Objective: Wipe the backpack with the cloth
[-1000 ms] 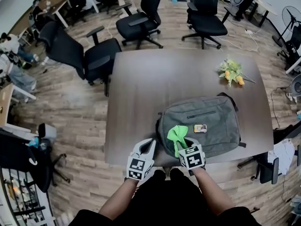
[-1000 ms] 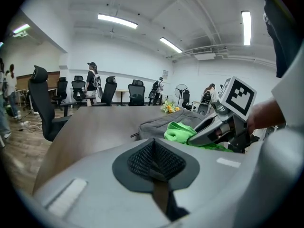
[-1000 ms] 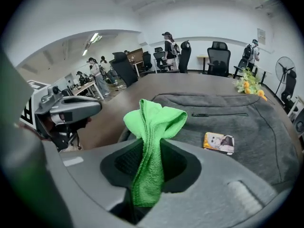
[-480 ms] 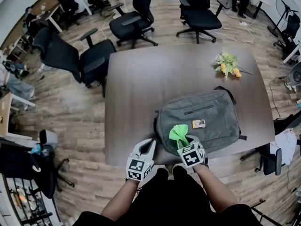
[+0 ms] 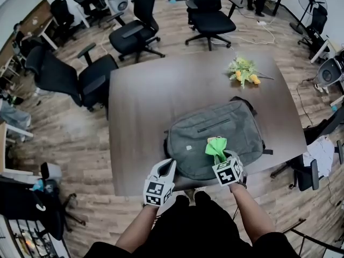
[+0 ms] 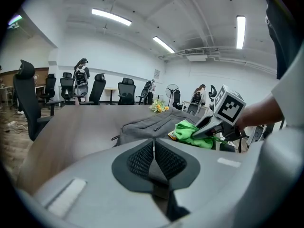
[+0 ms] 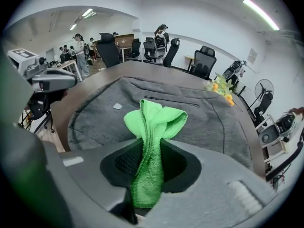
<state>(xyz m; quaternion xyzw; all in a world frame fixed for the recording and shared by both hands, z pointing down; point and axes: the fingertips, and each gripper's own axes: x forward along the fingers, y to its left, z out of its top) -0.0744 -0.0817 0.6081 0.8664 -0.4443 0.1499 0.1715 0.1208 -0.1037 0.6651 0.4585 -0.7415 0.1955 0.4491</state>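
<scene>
A grey backpack (image 5: 215, 138) lies flat near the front edge of the dark table (image 5: 156, 90); it also fills the right gripper view (image 7: 199, 113) and shows in the left gripper view (image 6: 152, 125). My right gripper (image 5: 221, 156) is shut on a green cloth (image 5: 216, 146), which bunches out past the jaws (image 7: 154, 120) over the backpack's near right part. My left gripper (image 5: 167, 168) hovers at the table's front edge, left of the backpack, jaws shut with nothing between them (image 6: 153, 148). The cloth (image 6: 192, 133) and right gripper appear in its view.
A bunch of yellow flowers (image 5: 243, 71) lies at the far right of the table. Black office chairs (image 5: 97, 79) stand to the left and behind the table (image 5: 207, 18). A small white tag (image 5: 188, 147) sits on the backpack.
My right gripper with the cloth has slid to the right across the backpack's near side. The left gripper has stayed at the table's front edge.
</scene>
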